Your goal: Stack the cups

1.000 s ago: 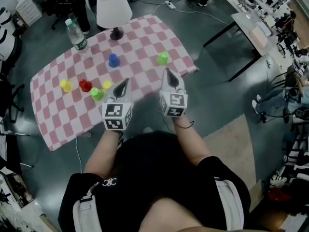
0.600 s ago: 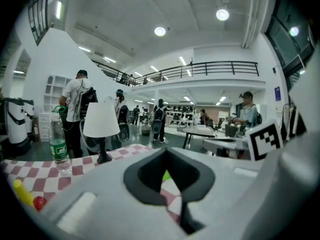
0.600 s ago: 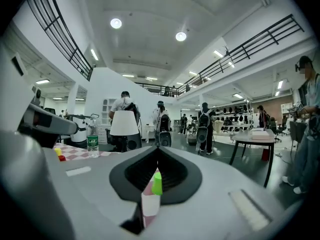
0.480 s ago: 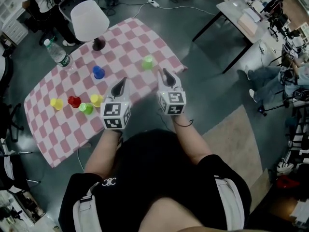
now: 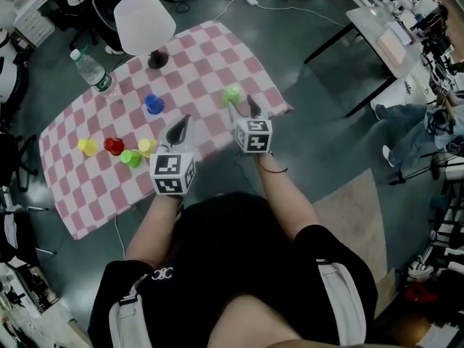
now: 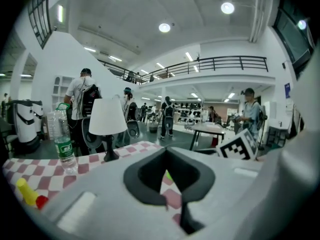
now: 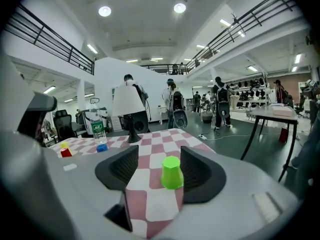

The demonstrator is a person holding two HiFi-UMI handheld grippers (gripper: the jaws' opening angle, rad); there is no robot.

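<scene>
Small cups stand upside down on a pink-and-white checked table (image 5: pixel 217 49). A green cup (image 5: pixel 232 94) (image 7: pixel 171 172) stands alone near the right edge. A blue cup (image 5: pixel 153 104) is mid-table. At the left, a yellow cup (image 5: pixel 87 146), a red cup (image 5: pixel 113 146), a second green cup (image 5: pixel 131 158) and a second yellow cup (image 5: pixel 146 147) cluster. My right gripper (image 5: pixel 243 109) (image 7: pixel 159 159) has just been opening and stands open with the lone green cup between its jaws, pads not pressing. My left gripper (image 5: pixel 179 129) (image 6: pixel 166 153) is shut and empty, beside the cluster.
A white-shaded lamp (image 5: pixel 145 24) and a water bottle (image 5: pixel 90 67) stand at the table's far side. The table's right corner (image 5: pixel 286 107) drops off just past the lone green cup. Desks and chairs ring the room, and people stand beyond the table.
My right gripper has moved forward and down to the lone green cup, and its jaws have opened around it. The left gripper has edged forward a little, still shut.
</scene>
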